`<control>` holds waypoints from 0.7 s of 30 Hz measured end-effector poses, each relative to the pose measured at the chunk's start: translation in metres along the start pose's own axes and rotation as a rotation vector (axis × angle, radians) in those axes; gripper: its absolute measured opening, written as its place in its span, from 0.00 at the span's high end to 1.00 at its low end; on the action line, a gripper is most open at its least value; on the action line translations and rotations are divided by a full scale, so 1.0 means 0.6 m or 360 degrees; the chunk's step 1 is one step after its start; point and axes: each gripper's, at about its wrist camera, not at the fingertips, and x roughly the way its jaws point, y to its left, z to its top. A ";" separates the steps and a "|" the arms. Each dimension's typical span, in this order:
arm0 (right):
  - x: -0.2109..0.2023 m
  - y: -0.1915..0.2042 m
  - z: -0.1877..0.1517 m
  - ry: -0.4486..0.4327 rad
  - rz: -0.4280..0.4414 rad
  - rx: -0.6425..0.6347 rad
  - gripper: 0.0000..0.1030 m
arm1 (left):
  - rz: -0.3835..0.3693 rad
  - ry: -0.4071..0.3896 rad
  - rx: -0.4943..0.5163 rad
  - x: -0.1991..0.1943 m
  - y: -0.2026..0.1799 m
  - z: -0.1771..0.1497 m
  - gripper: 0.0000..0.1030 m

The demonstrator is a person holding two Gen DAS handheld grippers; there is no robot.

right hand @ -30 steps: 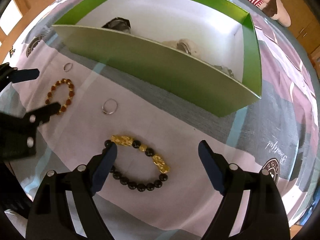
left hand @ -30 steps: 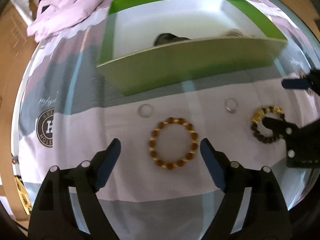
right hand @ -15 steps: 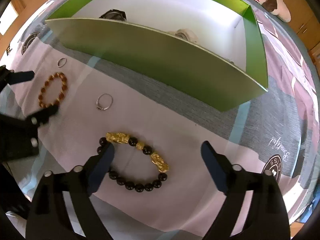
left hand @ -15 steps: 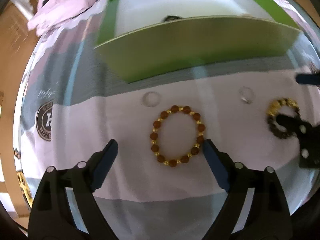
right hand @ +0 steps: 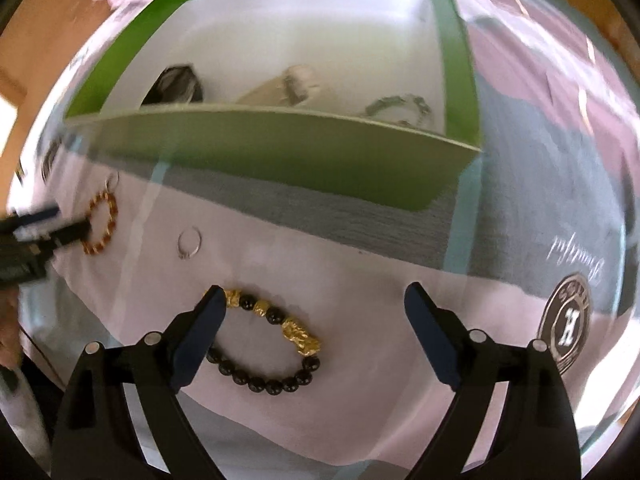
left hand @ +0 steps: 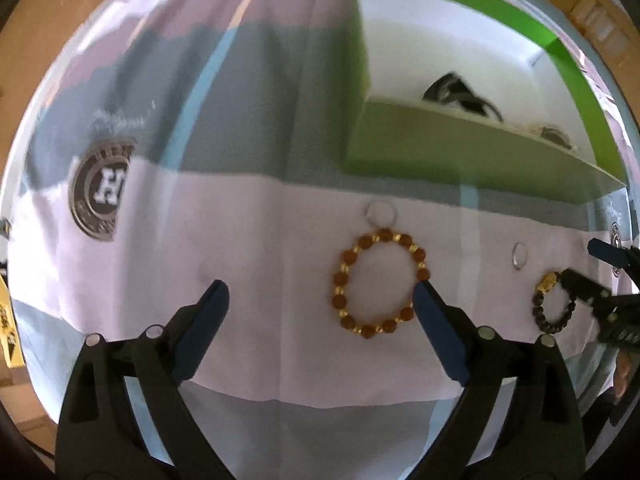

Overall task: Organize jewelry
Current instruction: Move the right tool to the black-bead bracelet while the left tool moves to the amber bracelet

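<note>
The brown bracelet (left hand: 379, 283) lies flat on the pale cloth (left hand: 248, 280) as an open loop, a little longer from near to far. We think it is spread so, and not heaped, in order that a finger can go down beside the beads. A thin ring (left hand: 381, 212) touches its far end, toward the near wall of the green box (left hand: 460, 156). Our left gripper (left hand: 320, 304) has its jaws wide apart and grips nothing; the right finger is just beside the loop, and the loop sits to the right of the gap, not in its middle.

Further along the cloth, a second small ring (right hand: 189, 243) lies alone between the two bracelets. The black and gold bracelet (right hand: 268, 344) is an oval with its long axis running left to right, gold pieces on the far side, black beads on the near side. Our right gripper (right hand: 314, 312) also stands wide apart and empty, its left finger at the left end of this oval.

Inside the box we see other pieces, dark and pale, near the front wall; they are too blurred for us to name. We judge that both bracelets wait to go there.
</note>
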 end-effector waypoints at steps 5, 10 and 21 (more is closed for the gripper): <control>0.001 -0.038 0.014 0.0014 0.0026 0.0113 0.12 | 0.0016 0.0051 -0.0008 0.016 0.002 -0.001 0.09; 0.005 -0.041 0.011 0.0100 0.0119 0.0115 0.12 | 0.0022 0.0058 0.0005 0.030 -0.013 0.004 0.08; -0.029 0.018 -0.020 0.0053 0.0223 -0.0127 0.14 | 0.0056 -0.0009 0.0293 0.027 -0.123 -0.048 0.06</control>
